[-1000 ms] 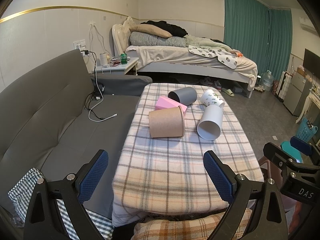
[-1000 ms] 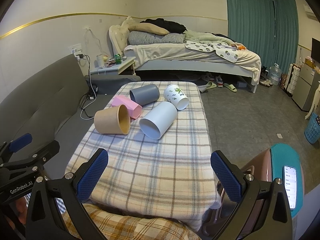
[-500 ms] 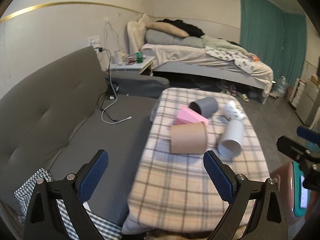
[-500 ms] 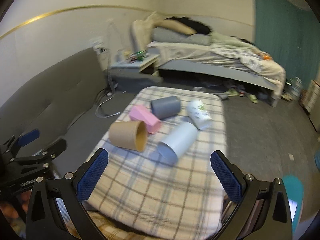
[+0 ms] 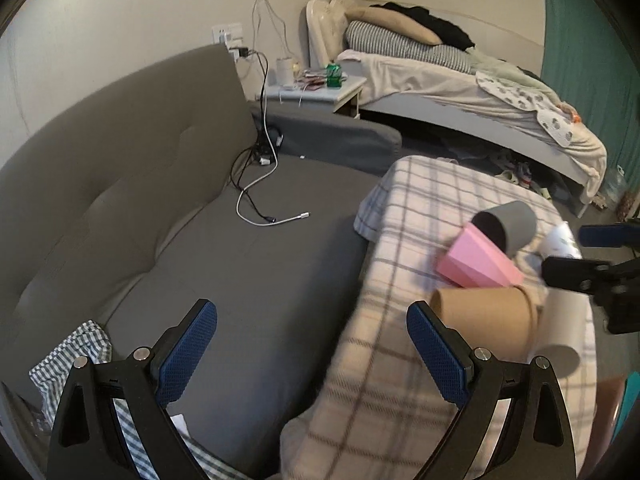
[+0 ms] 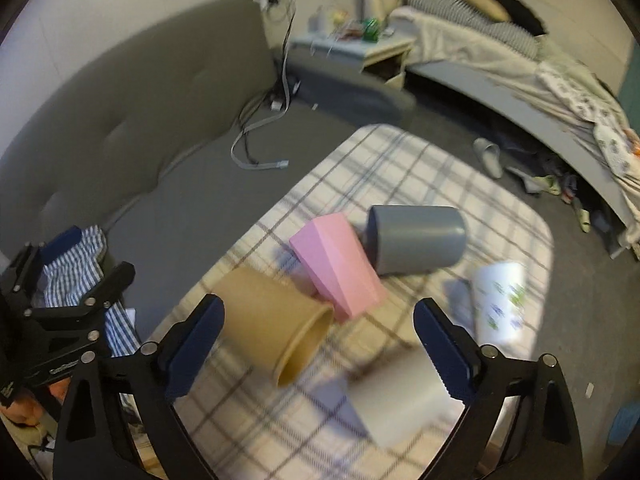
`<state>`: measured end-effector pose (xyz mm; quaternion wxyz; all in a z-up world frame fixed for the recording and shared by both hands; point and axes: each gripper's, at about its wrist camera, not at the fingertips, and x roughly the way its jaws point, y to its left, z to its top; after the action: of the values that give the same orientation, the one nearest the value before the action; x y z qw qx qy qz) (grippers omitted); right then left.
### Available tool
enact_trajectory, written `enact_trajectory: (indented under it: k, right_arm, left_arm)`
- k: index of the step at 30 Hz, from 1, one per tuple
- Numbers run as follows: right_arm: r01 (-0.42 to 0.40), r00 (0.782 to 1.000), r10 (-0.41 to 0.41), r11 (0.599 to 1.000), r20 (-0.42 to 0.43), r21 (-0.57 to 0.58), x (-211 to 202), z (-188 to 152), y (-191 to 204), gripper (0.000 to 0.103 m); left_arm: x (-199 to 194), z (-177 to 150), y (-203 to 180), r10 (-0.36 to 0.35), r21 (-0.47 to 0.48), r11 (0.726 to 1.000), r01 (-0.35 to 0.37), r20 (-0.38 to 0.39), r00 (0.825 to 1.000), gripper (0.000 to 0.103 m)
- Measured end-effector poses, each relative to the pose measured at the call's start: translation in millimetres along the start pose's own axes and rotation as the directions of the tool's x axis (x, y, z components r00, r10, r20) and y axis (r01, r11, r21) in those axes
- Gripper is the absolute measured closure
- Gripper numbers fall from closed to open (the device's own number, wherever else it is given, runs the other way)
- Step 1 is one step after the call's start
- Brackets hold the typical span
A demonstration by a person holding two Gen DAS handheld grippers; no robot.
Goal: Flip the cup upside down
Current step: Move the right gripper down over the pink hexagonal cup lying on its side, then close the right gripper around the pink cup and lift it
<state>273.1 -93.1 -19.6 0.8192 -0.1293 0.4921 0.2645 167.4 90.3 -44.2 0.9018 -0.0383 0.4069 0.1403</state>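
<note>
Several cups lie on their sides on the plaid-covered table point(image 6: 400, 168): a brown paper cup point(image 6: 272, 328) point(image 5: 484, 320), a pink faceted cup point(image 6: 336, 264) point(image 5: 476, 260), a dark grey cup point(image 6: 416, 240) point(image 5: 508, 224), a white patterned cup point(image 6: 500, 300) point(image 5: 560, 240) and a pale grey cup point(image 6: 396, 396), blurred. My right gripper point(image 6: 318, 352) is open above the table, with the brown cup just ahead between its blue pads. My left gripper point(image 5: 312, 356) is open over the table's left edge and the sofa; its right pad is beside the brown cup's base.
A grey sofa point(image 5: 140, 184) runs along the table's left, with charging cables point(image 5: 260, 200) and a checked cloth point(image 5: 80, 352) on it. A bedside table point(image 5: 316, 88) and a bed point(image 5: 460, 84) stand beyond. Slippers point(image 6: 488, 156) lie on the floor.
Both grippers have moved forward and to the left, closer to the cups. The right one now hangs right over the brown cup. Both stay open.
</note>
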Motion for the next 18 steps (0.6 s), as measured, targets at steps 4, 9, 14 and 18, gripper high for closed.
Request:
enact_trajectory:
  k: [4, 9, 14, 18]
  right_arm:
    - [-0.034, 0.997, 0.029, 0.997, -0.078, -0.069, 44, 19, 9, 0.013]
    - [-0.03, 0.989, 0.013, 0.994, -0.15, -0.108, 85, 33, 8, 0.019]
    - [-0.024, 0.981, -0.003, 0.99, -0.192, -0.137, 106, 43, 8, 0.019]
    - [-0.019, 0.974, -0.018, 0.987, -0.228, -0.159, 121, 48, 11, 0.02]
  left_arm:
    - [24, 3, 5, -0.015, -0.021, 1.0, 0.015, -0.026, 1.0, 0.004]
    - [45, 4, 7, -0.033, -0.024, 0.999, 0.032, -0.042, 0.999, 0.004]
    - [59, 3, 6, -0.042, -0.023, 0.999, 0.041, -0.053, 0.998, 0.004]
    - [68, 2, 9, -0.049, -0.025, 0.999, 0.047, -0.06, 0.997, 0.004]
